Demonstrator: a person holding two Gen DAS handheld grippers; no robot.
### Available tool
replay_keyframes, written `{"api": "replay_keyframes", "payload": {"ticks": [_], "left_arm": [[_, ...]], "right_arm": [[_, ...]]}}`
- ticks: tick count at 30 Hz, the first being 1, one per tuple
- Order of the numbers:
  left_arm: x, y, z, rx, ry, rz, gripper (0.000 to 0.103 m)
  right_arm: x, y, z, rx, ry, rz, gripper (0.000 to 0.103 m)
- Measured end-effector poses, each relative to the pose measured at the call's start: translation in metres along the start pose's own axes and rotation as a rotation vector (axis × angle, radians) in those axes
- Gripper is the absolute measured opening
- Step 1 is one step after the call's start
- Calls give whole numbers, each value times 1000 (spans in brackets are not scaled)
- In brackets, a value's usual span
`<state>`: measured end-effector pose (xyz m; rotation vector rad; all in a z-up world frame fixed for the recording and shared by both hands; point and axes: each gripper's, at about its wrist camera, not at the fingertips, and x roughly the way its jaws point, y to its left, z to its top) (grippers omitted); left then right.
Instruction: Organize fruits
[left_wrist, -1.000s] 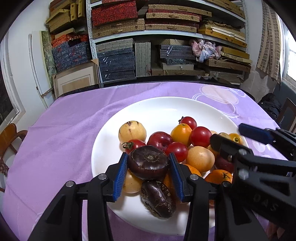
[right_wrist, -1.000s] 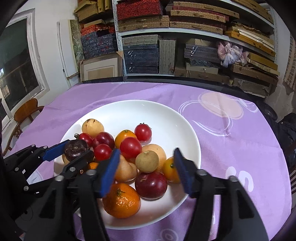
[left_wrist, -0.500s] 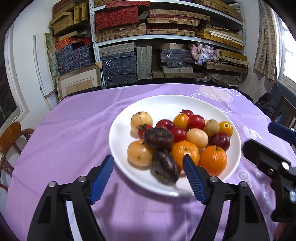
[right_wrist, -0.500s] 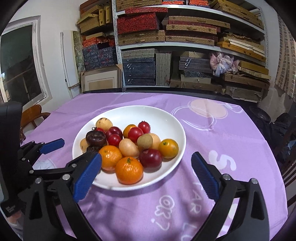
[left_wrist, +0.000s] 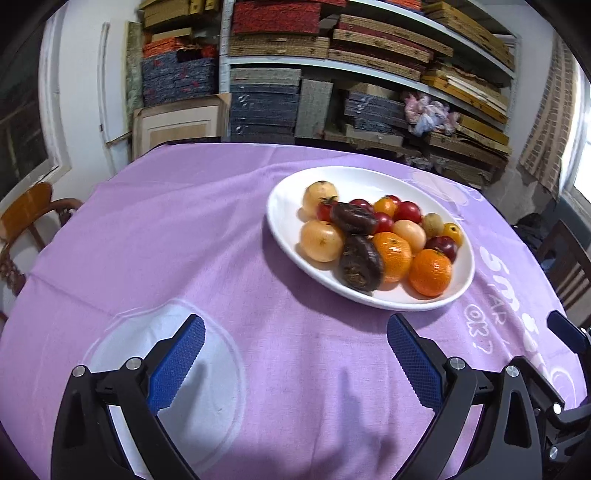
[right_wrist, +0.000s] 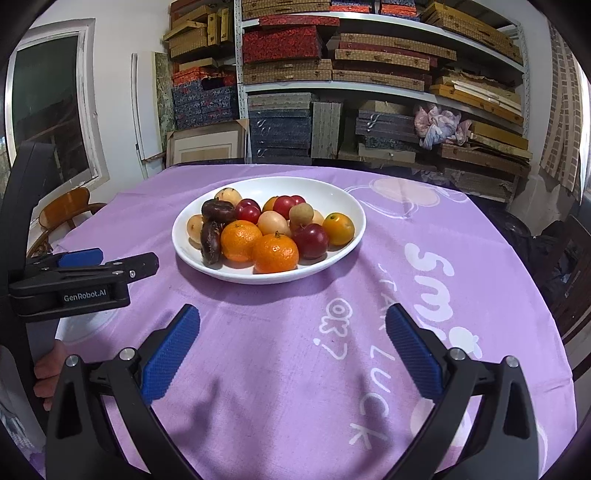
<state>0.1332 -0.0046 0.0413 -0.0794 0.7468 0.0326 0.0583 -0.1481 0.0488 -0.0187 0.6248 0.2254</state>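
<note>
Grippers, left (left_wrist: 295, 363) and right (right_wrist: 291, 354): jaws opening, empty, withdrawn from white plate (right_wrist: 332, 258); fruits (right_wrist: 273, 230) piled there, arrangement apparently complete.

A white oval plate (right_wrist: 343, 206) sits on the purple-clothed counter (right_wrist: 369, 314), heaped with fruits (right_wrist: 273, 229): 2 oranges (right_wrist: 275, 253) in front, 2 dark purple wrinkled fruits (right_wrist: 211, 242) at left, red, yellow and pale ones touching behind.
</note>
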Motion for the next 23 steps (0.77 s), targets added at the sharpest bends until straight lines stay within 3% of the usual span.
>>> {"api": "replay_keyframes", "payload": {"ticks": [5,15,23], "left_arm": [[-2,4,-3,5,5,-8,100],[0,-23,-11,117,12,-5,100],[-3,-27,-12,126,10,7,100]], "right_arm": [[5,-4,-1,15,20,6,99],[4,-7,-1,26,17,3,99],[6,-10,1,29,25,-3,99]]}}
